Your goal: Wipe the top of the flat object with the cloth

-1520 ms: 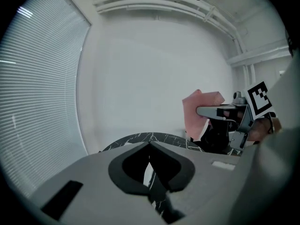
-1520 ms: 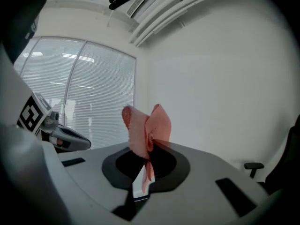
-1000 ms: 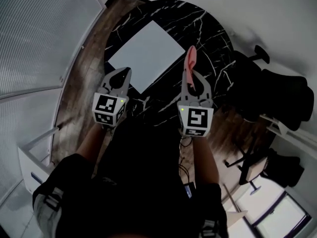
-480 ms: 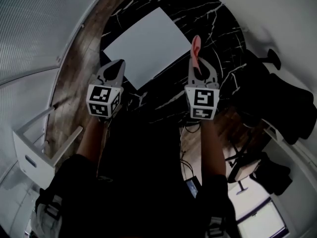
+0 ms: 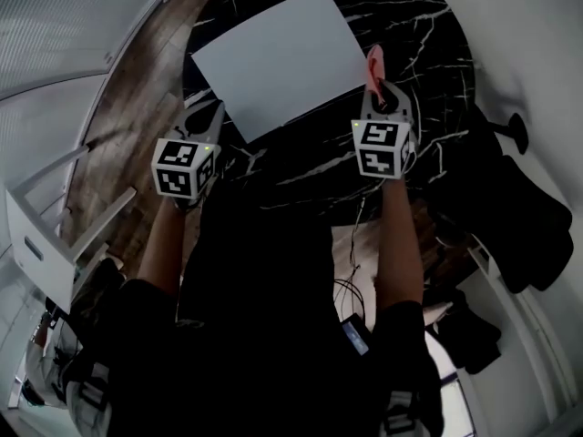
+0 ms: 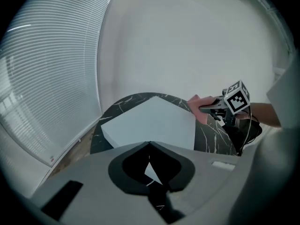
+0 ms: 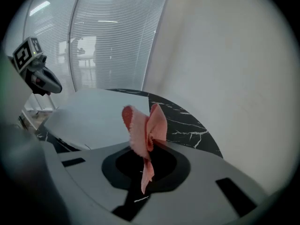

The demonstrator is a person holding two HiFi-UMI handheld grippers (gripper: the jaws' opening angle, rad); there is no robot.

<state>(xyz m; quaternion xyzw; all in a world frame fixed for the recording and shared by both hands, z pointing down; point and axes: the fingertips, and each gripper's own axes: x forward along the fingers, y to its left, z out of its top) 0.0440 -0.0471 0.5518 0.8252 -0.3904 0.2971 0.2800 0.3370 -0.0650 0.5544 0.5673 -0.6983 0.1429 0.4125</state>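
A flat white board (image 5: 278, 57) lies on the round black marble table (image 5: 401, 12). My right gripper (image 5: 378, 85) is shut on a pink cloth (image 5: 373, 62), which sticks out past the jaw tips just off the board's right edge. In the right gripper view the pink cloth (image 7: 144, 135) stands bunched between the jaws, with the board (image 7: 89, 116) to the left behind it. My left gripper (image 5: 208, 121) is shut and holds nothing, near the board's near left corner. The left gripper view shows the board (image 6: 150, 121) ahead and the right gripper (image 6: 206, 108) with the cloth (image 6: 196, 102).
A white stand or shelf frame (image 5: 41, 235) is on the wooden floor at the left. Black office chairs (image 5: 519, 208) stand to the right of the table. Window blinds (image 6: 47, 69) and a white wall (image 7: 225, 69) close off the far side.
Both grippers have moved forward toward the board; the right one with the cloth now reaches the board's right edge. The head view has tipped forward.
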